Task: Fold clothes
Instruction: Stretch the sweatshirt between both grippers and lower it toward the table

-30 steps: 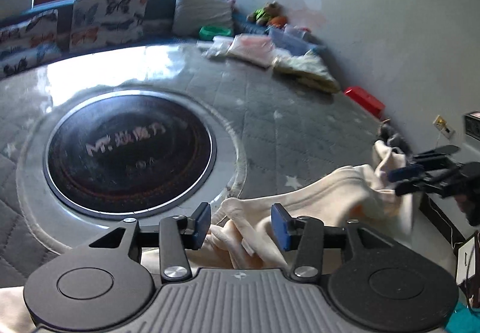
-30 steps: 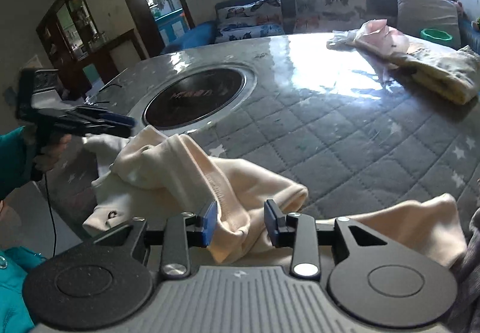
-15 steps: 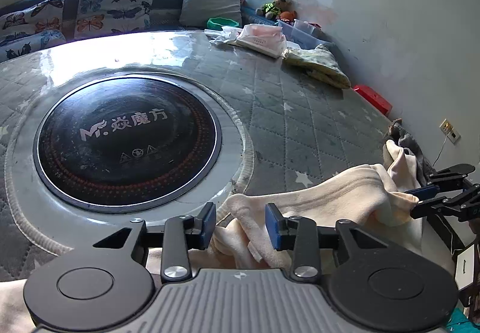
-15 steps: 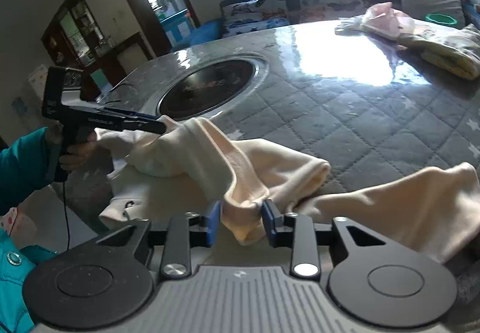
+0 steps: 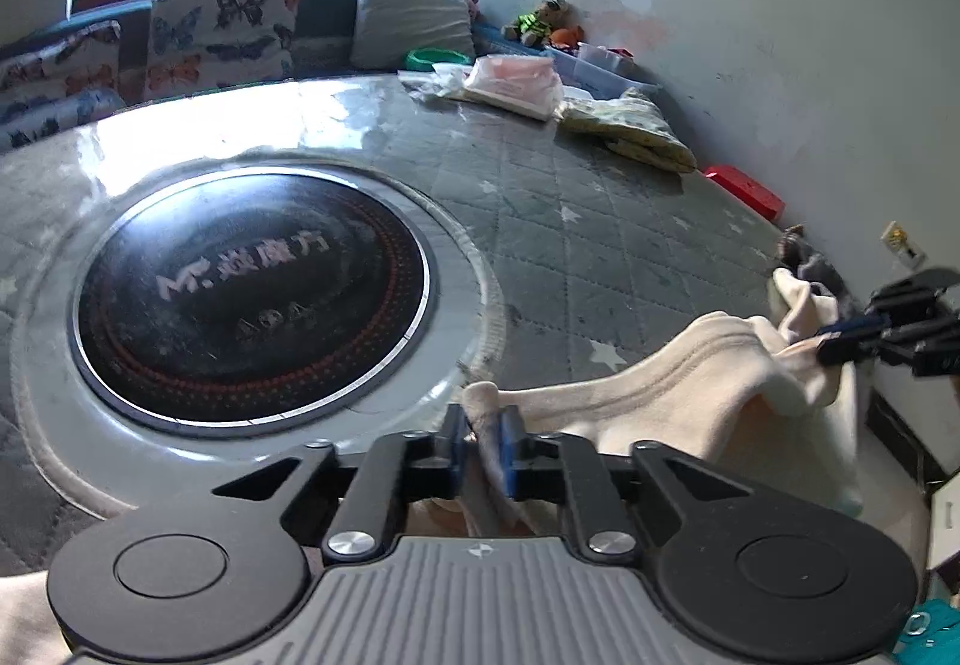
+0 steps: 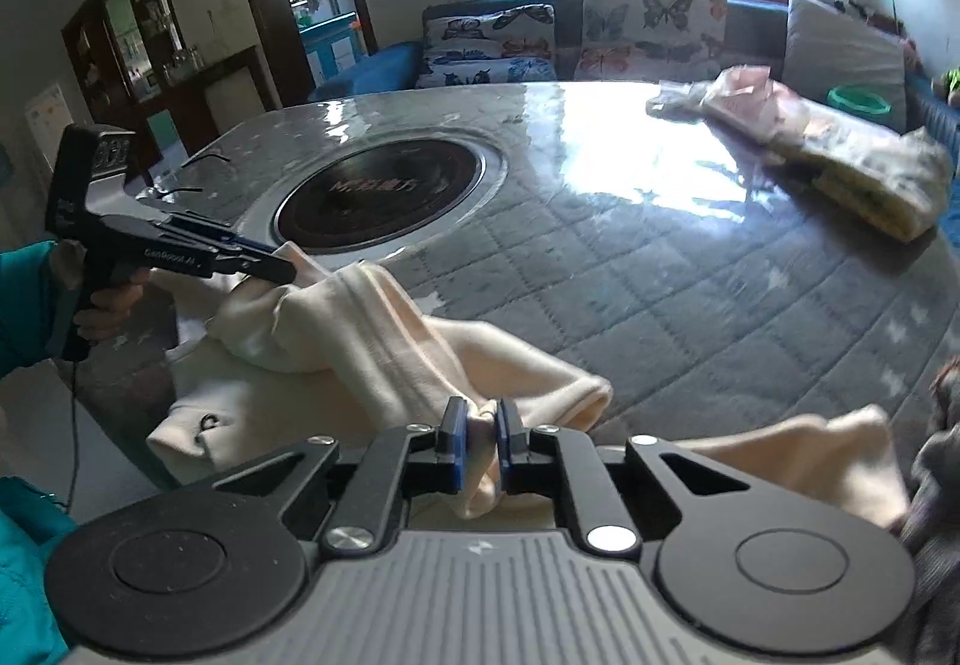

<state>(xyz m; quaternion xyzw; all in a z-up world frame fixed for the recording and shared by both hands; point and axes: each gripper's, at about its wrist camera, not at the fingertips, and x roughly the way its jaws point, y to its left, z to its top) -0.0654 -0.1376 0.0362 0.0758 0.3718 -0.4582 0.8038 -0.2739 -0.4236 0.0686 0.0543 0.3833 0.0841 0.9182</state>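
A cream garment [image 5: 678, 395] lies bunched at the near edge of the quilted grey table [image 5: 570, 221]. My left gripper [image 5: 483, 446] is shut on a fold of it close to the round black cooktop [image 5: 252, 287]. In the right wrist view the same cream garment [image 6: 384, 341] stretches from the left gripper [image 6: 282, 269], held by a hand in a teal sleeve, across to my right gripper [image 6: 478, 443], which is shut on another fold. In the left wrist view the right gripper [image 5: 840, 344] pinches the cloth's far end at the right.
Folded clothes [image 6: 840, 149] sit at the table's far side, a pink piece [image 5: 516, 77] and a yellowish one [image 5: 630, 131]. A grey garment [image 6: 936, 485] lies at the right edge. Butterfly cushions [image 6: 648, 29] line the sofa behind. A red box [image 5: 744, 188] rests by the wall.
Both grippers have gone from open around the cream cloth to shut on it. The garment now hangs pulled between them, lifted a little off the table.
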